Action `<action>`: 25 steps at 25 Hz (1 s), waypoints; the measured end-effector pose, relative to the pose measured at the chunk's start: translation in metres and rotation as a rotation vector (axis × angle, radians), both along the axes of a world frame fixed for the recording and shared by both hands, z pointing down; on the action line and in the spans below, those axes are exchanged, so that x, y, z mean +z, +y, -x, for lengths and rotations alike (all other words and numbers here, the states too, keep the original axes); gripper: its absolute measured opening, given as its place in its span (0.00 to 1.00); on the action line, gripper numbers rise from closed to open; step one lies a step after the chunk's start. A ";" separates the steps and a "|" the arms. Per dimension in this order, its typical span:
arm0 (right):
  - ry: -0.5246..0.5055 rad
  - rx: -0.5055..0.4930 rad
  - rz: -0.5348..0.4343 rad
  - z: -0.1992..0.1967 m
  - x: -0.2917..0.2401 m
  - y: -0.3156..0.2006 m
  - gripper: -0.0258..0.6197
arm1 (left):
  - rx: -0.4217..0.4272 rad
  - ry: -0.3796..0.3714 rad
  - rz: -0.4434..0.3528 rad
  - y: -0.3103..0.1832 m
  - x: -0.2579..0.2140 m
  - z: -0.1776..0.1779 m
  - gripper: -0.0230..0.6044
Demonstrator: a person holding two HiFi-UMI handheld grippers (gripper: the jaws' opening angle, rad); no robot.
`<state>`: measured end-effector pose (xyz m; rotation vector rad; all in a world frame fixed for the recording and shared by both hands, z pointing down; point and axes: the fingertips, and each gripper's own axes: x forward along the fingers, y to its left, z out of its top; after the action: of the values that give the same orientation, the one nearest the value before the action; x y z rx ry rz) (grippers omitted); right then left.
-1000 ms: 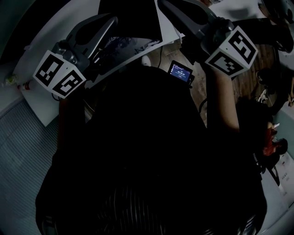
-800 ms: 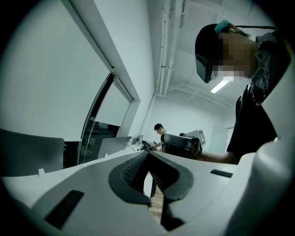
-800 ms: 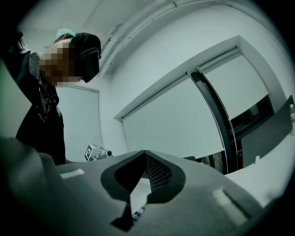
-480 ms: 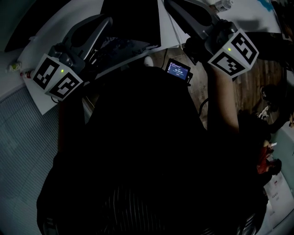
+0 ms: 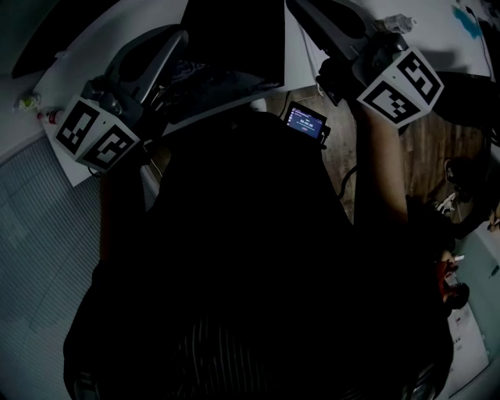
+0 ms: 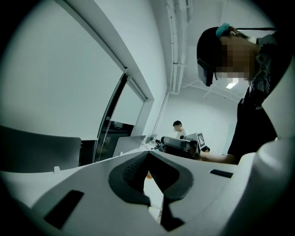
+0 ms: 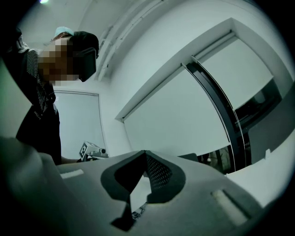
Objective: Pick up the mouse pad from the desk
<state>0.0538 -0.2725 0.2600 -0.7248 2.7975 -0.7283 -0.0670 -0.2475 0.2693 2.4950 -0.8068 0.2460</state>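
Your white desk (image 5: 78, 58) runs across the top of the head view, from the upper left to the upper right. The dark mouse pad (image 5: 234, 35) lies flat on it at top centre. At the far left edge sit two small items, one pale green (image 5: 30, 101) and one red (image 5: 51, 117), too small to name. A small bottle (image 5: 394, 23) and a blue item (image 5: 469, 16) lie on the white surface at upper right.

Head view very dim and underexposed, gripper views bright and cool-toned, fisheye-curved edges with dark vignette, near jaws soft
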 end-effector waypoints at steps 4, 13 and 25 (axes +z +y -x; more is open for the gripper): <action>0.033 0.020 0.001 0.004 0.003 0.007 0.05 | 0.027 0.023 -0.014 0.007 0.002 0.003 0.05; 0.108 0.045 0.058 0.002 0.018 0.004 0.05 | 0.037 0.077 -0.022 0.008 0.002 0.014 0.05; 0.146 0.082 0.210 -0.016 0.086 -0.021 0.07 | -0.062 0.082 0.082 0.013 0.040 0.045 0.05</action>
<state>0.0701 -0.2936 0.3465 -0.9592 2.8261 -1.0030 -0.1123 -0.2343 0.3097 2.3836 -0.8221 0.1510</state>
